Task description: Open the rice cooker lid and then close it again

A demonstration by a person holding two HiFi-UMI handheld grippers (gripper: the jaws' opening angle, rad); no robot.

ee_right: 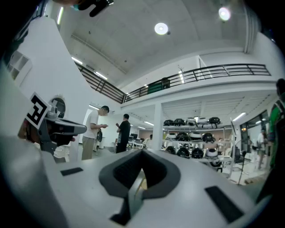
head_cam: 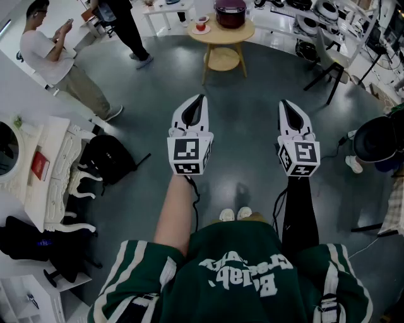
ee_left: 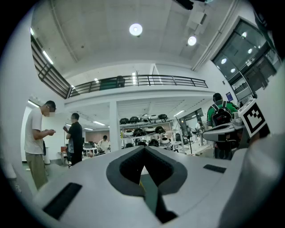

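Nearest, the white left gripper with its marker cube and the matching white right gripper are held side by side over the glossy grey floor. Each has its jaws pressed together at the tips, with nothing between them (each gripper's own view shows the same). Well beyond them, the dark maroon rice cooker sits with its lid down on a round light wooden table, beside a small red cup.
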